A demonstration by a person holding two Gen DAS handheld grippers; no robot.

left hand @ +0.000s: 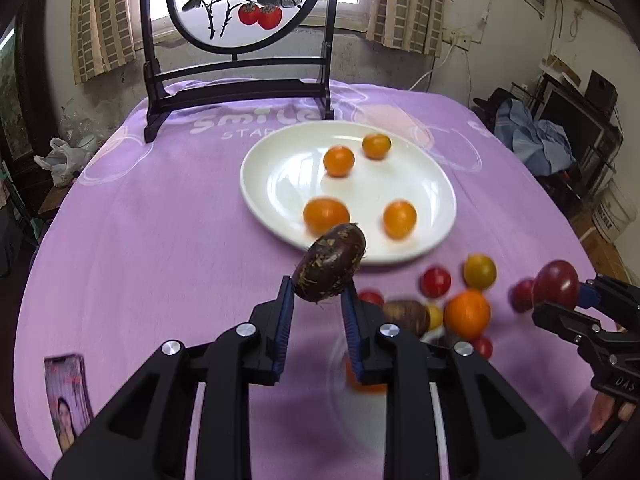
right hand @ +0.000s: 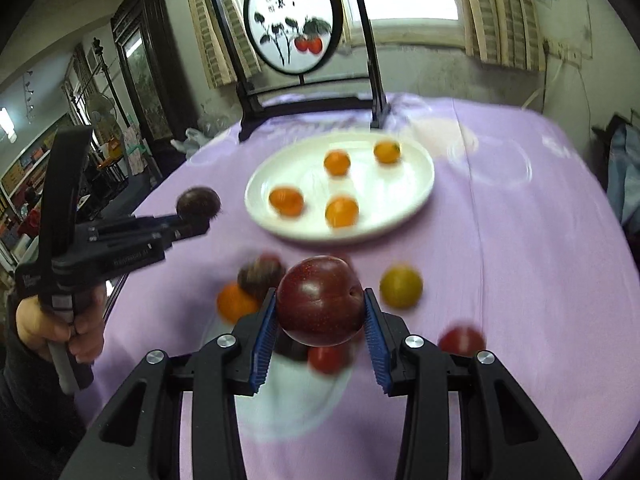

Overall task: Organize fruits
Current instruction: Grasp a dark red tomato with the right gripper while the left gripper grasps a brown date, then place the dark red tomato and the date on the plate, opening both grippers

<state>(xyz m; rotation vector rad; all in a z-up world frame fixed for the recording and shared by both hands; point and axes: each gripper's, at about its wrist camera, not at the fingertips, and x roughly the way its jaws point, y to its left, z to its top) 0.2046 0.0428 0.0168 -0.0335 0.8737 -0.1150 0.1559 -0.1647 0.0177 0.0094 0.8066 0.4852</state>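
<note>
- The left gripper point(left hand: 316, 294) is clamped on a dark brown, rough-skinned round item point(left hand: 329, 263), probably a water chestnut, though motion blur makes the ID unsure; it is gripped low, so most of it sits above the fingertips.
- The right gripper point(right hand: 320, 312) has its blue pads pressed on either side of a dark red plum point(right hand: 320, 301), jaws partly spread because the fruit is wide.
- Both items are held clear above the purple tablecloth point(left hand: 160, 220), likely mid-carry for sorting.
- The white plate point(left hand: 276, 168) holds four small orange fruits only, e.g. one point(left hand: 339, 161) near the far side; this suggests sorting by kind, so the brown item and plum likely belong elsewhere.
- A loose pile remains on the cloth near the plate's front edge: an orange point(left hand: 467, 314), a yellow-green fruit point(left hand: 479, 271), small red tomatoes like point(left hand: 435, 281), and another brown item point(left hand: 406, 314).
- Writing: "smile" in white on the cloth point(left hand: 256, 121), with a smaller line below starting "STA", partly cut off by the plate.
- "DAS" is embossed on the right gripper's body in the left wrist view.
- A printed card showing a person point(left hand: 66, 396) lies at the near left; its text is unreadable.
</note>
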